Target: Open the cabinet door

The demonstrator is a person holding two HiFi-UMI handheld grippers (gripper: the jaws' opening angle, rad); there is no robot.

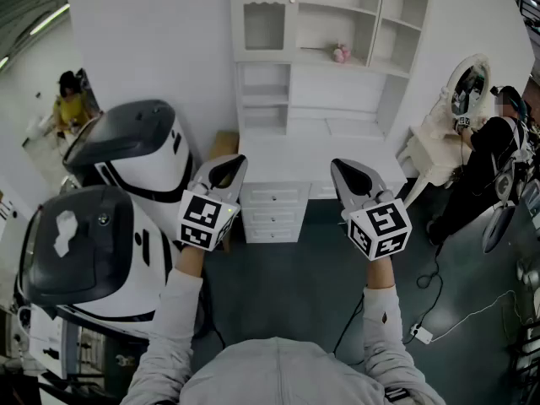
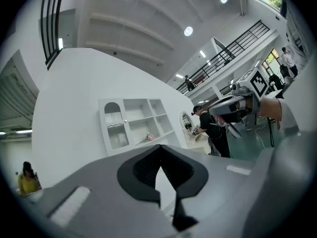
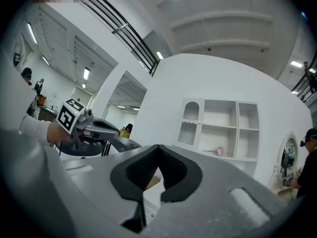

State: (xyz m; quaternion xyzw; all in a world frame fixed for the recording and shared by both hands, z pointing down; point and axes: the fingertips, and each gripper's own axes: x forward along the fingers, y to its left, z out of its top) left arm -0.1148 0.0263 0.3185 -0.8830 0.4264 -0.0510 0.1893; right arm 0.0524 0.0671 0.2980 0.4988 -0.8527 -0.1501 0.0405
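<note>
**dusty_hinge:** So where does the cabinet door sit in all this?

**mk_rigs:** Start big. A plain white wall [image 1: 143, 40] runs across the back, and against it stands the white cabinet [image 1: 337, 83], a hutch with open shelves up top. Left of that are two bulky grey-and-white machines [image 1: 135, 142], one in front of the other. Under the hutch there's a white tabletop [image 1: 321, 154] with a stack of drawers [image 1: 272, 213] below it. The cabinet door [image 1: 264, 19] is the glazed panel with the arched top, in the upper left corner of the hutch. It looks closed, flush with the frame.

**dusty_hinge:** And the two claws?

**mk_rigs:** Both are well apart from the door. The left claw [image 1: 228, 169] and the right claw [image 1: 348, 174] are held out level, side by side above the dark floor [image 1: 278, 294], pointing toward the cabinet and touching nothing. In each gripper view the jaws are pressed fully together with nothing between them, so both claws are empty. Small stuff: a pink flower [image 1: 341, 54] lies on the shelf to the right of the door, and a tiny knob [image 3: 199, 122] sits on the door's right edge.
</note>
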